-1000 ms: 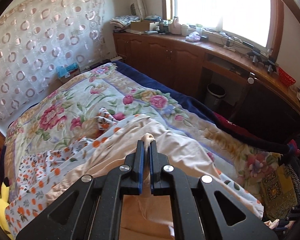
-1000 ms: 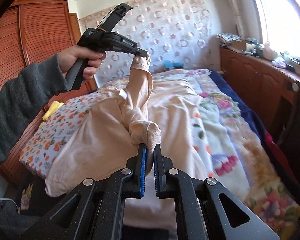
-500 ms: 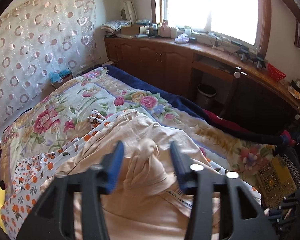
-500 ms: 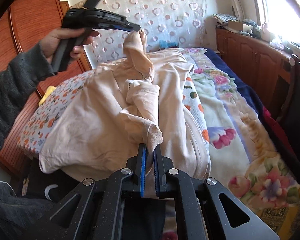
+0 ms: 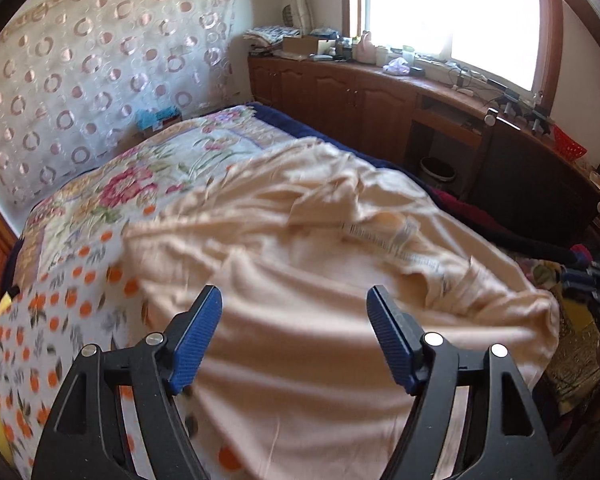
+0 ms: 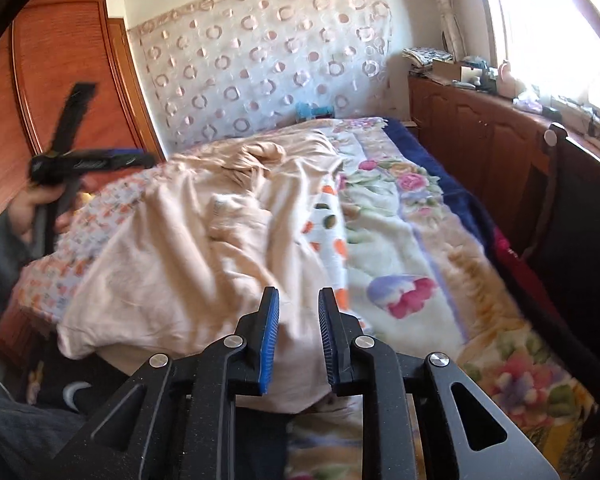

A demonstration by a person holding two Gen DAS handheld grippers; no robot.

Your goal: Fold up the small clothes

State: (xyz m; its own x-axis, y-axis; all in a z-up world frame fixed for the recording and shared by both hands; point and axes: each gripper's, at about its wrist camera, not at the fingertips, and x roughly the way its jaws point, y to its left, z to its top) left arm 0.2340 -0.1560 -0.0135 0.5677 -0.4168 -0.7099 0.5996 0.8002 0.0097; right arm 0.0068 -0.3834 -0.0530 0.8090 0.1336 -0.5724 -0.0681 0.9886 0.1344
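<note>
With both grippers' jaws opening and nothing between them, left gripper point(image 5: 294, 312) and right gripper point(image 6: 298, 312) hung over the peach garment point(image 6: 204, 248), crumpled on the bed point(image 6: 396, 248); flattening it probably came next

Counted: 1 peach garment point(image 6: 188, 256) spread on 1 bed point(image 6: 440, 280); 2 patterned covers seen, i.e. 1 floral blanket point(image 6: 396, 248) & 1 orange-dotted sheet point(image 5: 60, 320). 2 grippers point(image 5: 294, 300) point(image 6: 298, 300), 1 hand point(image 6: 28, 208), 1 window point(image 5: 452, 12), 1 bin point(image 5: 438, 168) noted.
</note>
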